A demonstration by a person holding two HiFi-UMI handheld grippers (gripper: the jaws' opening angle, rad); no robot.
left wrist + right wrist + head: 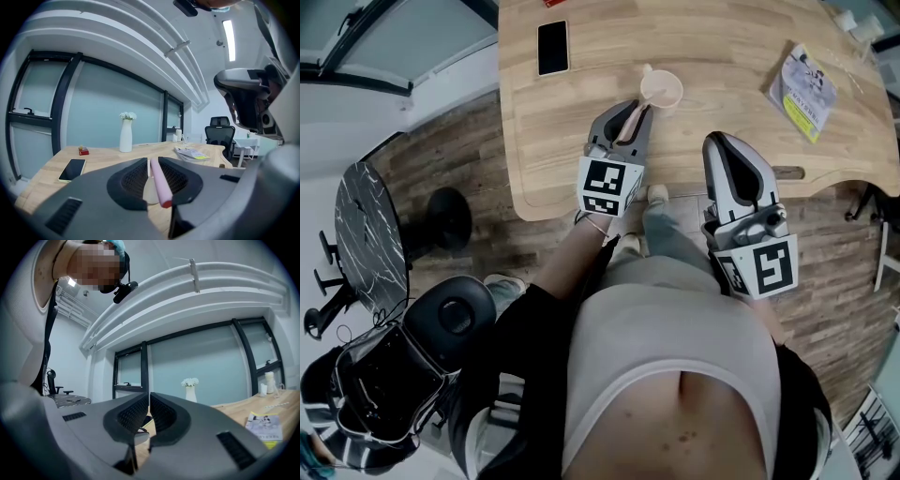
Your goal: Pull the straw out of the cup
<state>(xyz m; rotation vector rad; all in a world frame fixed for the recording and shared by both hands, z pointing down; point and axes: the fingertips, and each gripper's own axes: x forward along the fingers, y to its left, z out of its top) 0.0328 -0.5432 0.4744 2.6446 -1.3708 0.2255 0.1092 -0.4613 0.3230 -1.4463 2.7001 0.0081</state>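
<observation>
A pale cup (661, 90) stands on the wooden table (553, 141) near its front edge. A pink straw (631, 122) slants out of it toward me. My left gripper (641, 106) reaches over the table edge to the cup's near side and is shut on the straw. In the left gripper view the straw (159, 183) runs between the ribbed pads (136, 180), with the cup (149, 194) showing behind them. My right gripper (719, 142) hangs at the table's front edge, to the right of the cup, shut with nothing in it (149, 397).
A phone (552, 47) lies at the table's far left and a booklet (803, 91) at the right. A white vase with flowers (125, 136) and a small red object (83, 151) stand at the far side. An office chair (441, 323) is at my left.
</observation>
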